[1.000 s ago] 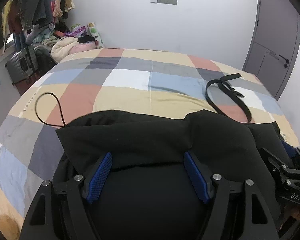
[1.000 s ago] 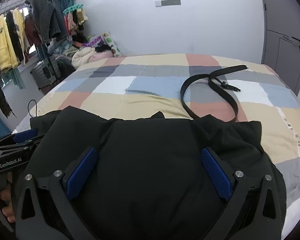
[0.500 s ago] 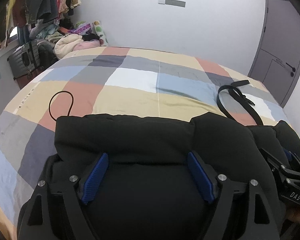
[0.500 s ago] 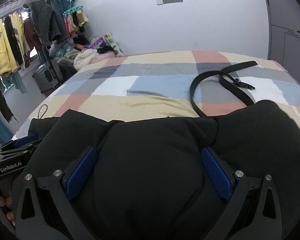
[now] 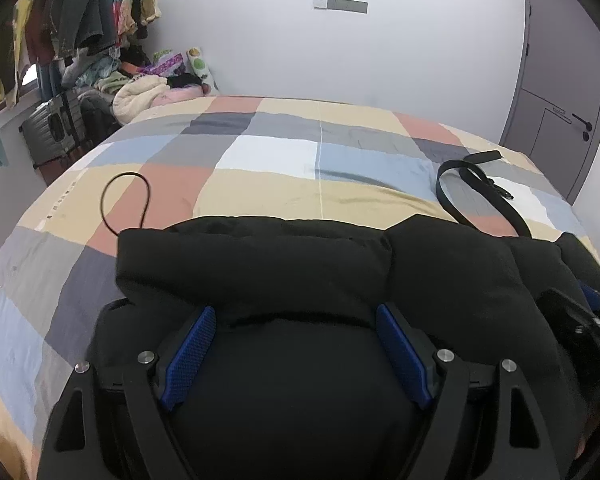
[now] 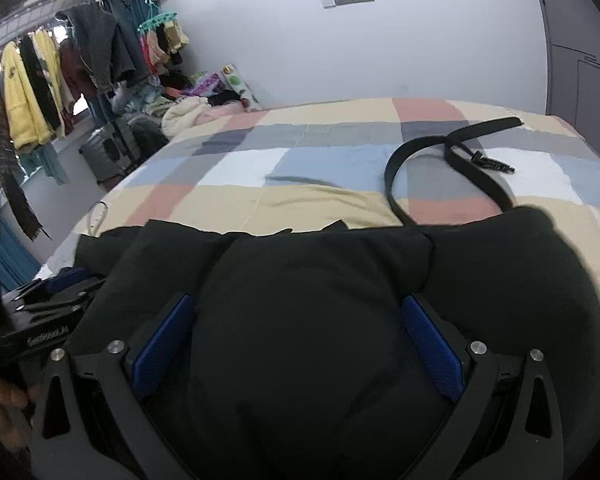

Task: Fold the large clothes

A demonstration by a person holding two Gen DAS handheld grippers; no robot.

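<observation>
A thick black garment (image 5: 320, 264) lies bunched at the near edge of the checked bed (image 5: 268, 152); it also fills the right wrist view (image 6: 320, 280). My left gripper (image 5: 294, 312) has its blue pads (image 5: 188, 350) spread wide, with the black fabric bulging between and over them. My right gripper (image 6: 298, 304) stands the same way, blue pads (image 6: 430, 350) wide apart with fabric mounded between them. The fingertips of both are hidden under the cloth. Each gripper shows at the edge of the other's view.
A black belt (image 5: 476, 188) lies on the bed's far right, also in the right wrist view (image 6: 452, 160). A thin black cord loop (image 5: 126, 200) lies at the left. Clothes hang on a rack (image 6: 60, 80) at the left, with a suitcase (image 5: 52, 128). A grey door (image 5: 560, 80) is at the right.
Both grippers have pushed forward and up with the garment; its folded edge has rolled farther onto the bed and thickened. The pads stay spread as before.
</observation>
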